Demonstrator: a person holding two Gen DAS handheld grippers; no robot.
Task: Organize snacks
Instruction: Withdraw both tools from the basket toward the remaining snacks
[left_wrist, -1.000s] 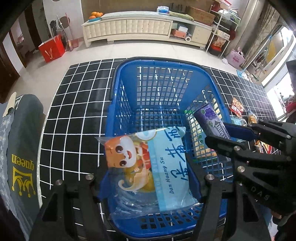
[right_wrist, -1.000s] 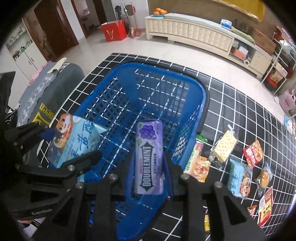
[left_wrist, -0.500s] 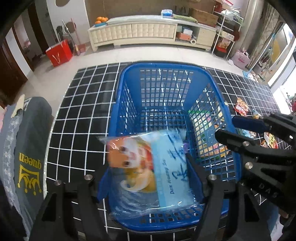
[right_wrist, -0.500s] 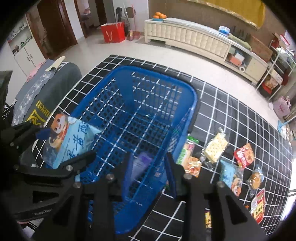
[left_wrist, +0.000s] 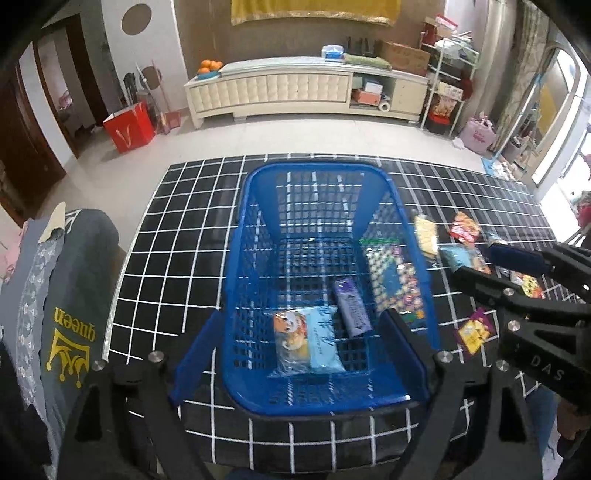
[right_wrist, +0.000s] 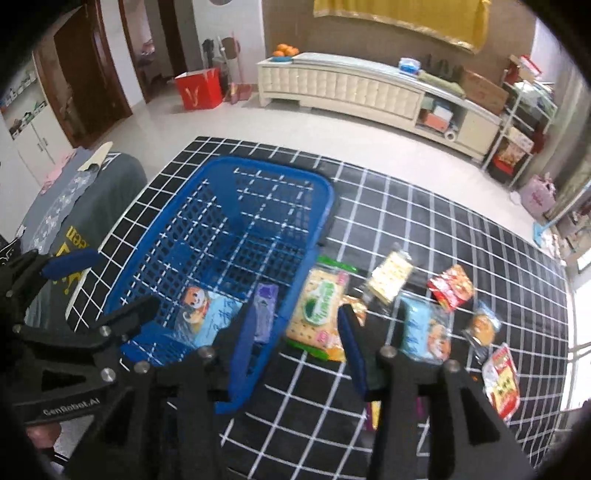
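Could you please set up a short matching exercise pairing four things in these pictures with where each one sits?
Things:
1. purple gum pack
2. green cracker packet
3. oranges
4. red paper bag

Places:
A. on the bare floor beyond the rug
B. on top of the long white cabinet
C. inside the blue basket
D. on the checked rug just outside the basket

Pairs: 1-C, 2-D, 3-B, 4-A
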